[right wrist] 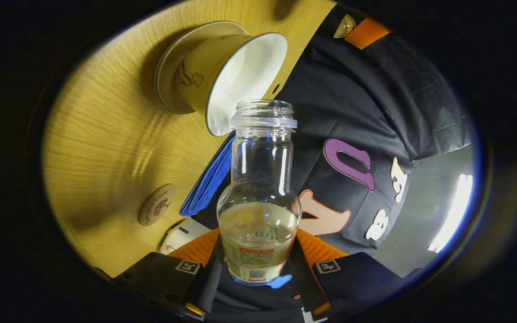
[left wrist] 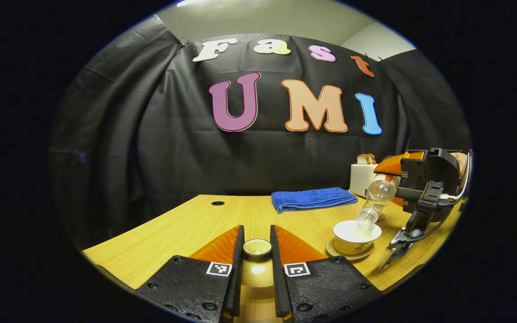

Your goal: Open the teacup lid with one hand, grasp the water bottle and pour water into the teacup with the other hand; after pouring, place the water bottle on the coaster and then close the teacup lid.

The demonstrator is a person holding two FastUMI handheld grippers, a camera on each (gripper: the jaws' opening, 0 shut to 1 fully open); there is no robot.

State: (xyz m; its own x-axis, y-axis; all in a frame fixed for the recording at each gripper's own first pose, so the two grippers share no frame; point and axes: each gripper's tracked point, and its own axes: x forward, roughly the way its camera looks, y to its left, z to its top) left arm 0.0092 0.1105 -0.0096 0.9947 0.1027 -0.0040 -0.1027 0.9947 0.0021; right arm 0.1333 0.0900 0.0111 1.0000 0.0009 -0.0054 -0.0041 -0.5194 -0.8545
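Bottle: we see one water bottle (right wrist: 258,193), clear, hard, likely slippery, tipped over the teacup (left wrist: 356,237); the right gripper (right wrist: 258,269) clamps its lower body, a sound hold.
Lid: one teacup lid (left wrist: 257,247), small and probably brittle, pinched between the left gripper (left wrist: 257,251) fingers above the table (left wrist: 173,233).
Count: one coaster (right wrist: 156,204), one teacup, one saucer (left wrist: 349,256).

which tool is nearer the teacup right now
Right. The right tool holds the water bottle tipped with its mouth just over the teacup. The left tool is off to the cup's side, closed on the lid.
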